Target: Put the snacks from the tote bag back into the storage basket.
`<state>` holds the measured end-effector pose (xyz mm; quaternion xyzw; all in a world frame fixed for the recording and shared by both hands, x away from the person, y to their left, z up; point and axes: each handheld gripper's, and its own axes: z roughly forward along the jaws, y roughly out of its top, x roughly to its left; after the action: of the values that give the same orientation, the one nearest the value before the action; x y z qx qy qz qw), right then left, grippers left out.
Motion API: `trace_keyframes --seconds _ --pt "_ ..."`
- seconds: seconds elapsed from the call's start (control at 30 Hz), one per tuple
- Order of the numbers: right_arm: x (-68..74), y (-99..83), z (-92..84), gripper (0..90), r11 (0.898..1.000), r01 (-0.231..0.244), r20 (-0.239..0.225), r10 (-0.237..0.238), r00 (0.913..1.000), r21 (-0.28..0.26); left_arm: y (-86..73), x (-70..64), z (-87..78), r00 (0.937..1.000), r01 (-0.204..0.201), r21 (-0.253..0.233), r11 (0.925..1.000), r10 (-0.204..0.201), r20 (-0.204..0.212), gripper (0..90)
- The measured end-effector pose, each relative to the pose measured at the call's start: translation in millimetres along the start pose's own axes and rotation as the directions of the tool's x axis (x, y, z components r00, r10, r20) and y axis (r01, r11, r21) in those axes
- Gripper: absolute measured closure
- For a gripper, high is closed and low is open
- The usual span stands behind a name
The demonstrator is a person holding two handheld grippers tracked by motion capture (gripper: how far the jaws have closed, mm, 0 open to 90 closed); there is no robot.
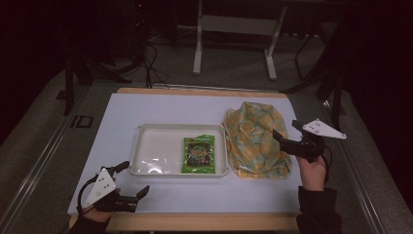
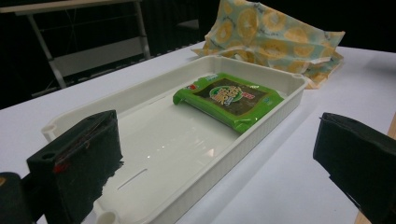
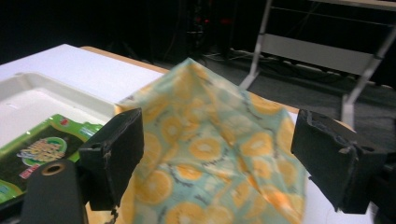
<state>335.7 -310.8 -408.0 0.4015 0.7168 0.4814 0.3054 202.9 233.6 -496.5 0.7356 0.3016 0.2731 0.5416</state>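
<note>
Green glossy foil packet [image 1: 199, 154], flat and rectangular, dark centre panel with a round logo; writing too small to read. Lying in the 3 o'clock end of a smooth white plastic tray [image 1: 146, 148], rounded corners, raised rim. At 3 o'clock of the tray, touching its rim: crumpled cloth [image 1: 256, 139], pale green with orange slices printed. Right gripper [image 1: 286, 133] over the cloth, jaws spread, grasping nothing. Left gripper [image 1: 131, 178] at 7 o'clock of the tray, jaws spread, empty.
</note>
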Motion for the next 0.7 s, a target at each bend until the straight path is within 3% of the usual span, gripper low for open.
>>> trace_keyframes --seconds 0.37,0.7 --pt "-15.3 -31.0 -22.0 17.0 1.000 -0.021 0.087 0.020 0.9960 0.011 0.0 -0.2 0.3 1.0000 0.000 0.001 1.0000 0.000 0.000 1.4" --pt "-14.4 -58.1 -35.6 17.0 0.999 -0.045 0.123 0.044 0.9914 0.004 -0.4 -0.2 1.1 1.0000 -0.001 0.006 1.0000 0.001 0.000 1.4"
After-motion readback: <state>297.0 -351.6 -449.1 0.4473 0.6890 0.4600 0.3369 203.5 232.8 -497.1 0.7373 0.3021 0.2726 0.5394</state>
